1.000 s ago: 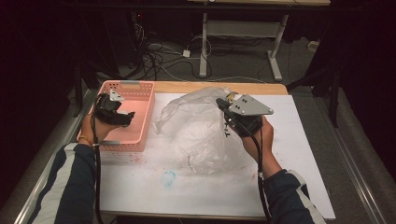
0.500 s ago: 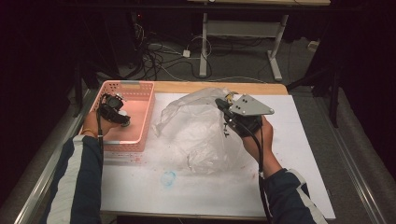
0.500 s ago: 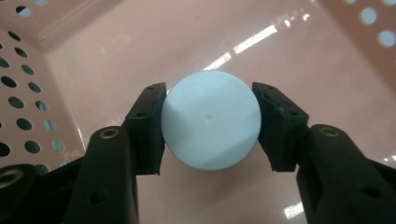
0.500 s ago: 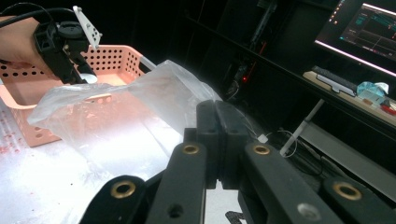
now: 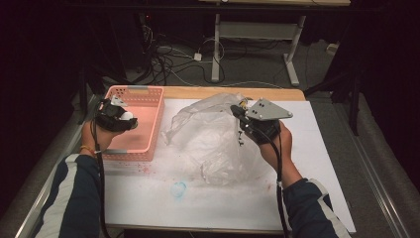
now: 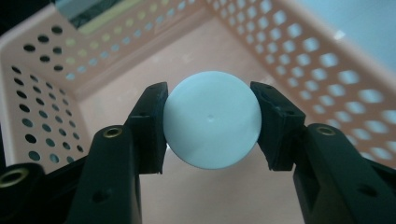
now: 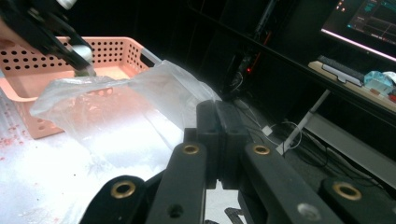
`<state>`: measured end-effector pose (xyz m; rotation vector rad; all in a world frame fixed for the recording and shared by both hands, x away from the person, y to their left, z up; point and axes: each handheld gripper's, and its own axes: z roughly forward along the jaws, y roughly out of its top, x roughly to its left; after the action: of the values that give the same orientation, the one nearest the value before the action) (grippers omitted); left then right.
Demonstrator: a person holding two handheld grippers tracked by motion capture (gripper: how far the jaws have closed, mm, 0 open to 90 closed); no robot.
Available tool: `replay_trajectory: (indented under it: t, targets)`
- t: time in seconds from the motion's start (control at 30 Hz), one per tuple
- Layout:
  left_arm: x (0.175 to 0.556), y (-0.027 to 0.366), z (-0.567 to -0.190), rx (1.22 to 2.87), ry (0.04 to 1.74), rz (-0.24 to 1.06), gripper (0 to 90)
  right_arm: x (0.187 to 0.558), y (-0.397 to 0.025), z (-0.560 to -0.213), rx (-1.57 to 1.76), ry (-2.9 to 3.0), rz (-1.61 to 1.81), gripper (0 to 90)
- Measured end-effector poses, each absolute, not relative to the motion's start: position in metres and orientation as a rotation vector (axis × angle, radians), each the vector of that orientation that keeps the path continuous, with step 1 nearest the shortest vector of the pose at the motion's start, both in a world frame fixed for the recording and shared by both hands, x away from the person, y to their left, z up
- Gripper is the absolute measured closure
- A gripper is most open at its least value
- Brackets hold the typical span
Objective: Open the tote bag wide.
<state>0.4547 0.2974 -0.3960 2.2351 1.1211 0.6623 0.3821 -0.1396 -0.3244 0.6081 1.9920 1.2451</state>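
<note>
A white ball is clamped between the two black jaws of my left gripper, which hangs inside the pink perforated basket. From above, the left gripper sits over the basket at the table's left. A crumpled clear plastic bag lies on the white sheet in the middle. My right gripper is shut on the bag's raised right edge. Along its own jaws, the right gripper pinches the bag, with the basket beyond.
A white sheet covers the wooden table and carries a bluish stain near the front and reddish specks by the basket. Dark floor, cables and a desk frame lie behind the table.
My left gripper with the ball has shifted only slightly over the basket, and the left forearm has swung a little. The right gripper and the bag have stayed put.
</note>
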Motion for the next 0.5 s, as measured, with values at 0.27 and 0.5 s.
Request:
replay_trajectory:
  t: [0.27, 0.5]
  targets:
    - [0.398, 0.288, -0.374, 2.116, 0.924, 0.680, 48.9, 0.381, -0.137, -0.319, 0.602, 2.042, 1.225, 90.0]
    - [0.357, 0.258, -0.367, 2.082, 0.737, 0.688, 48.9, 0.381, -0.129, -0.320, 0.591, 2.069, 1.200, 90.0]
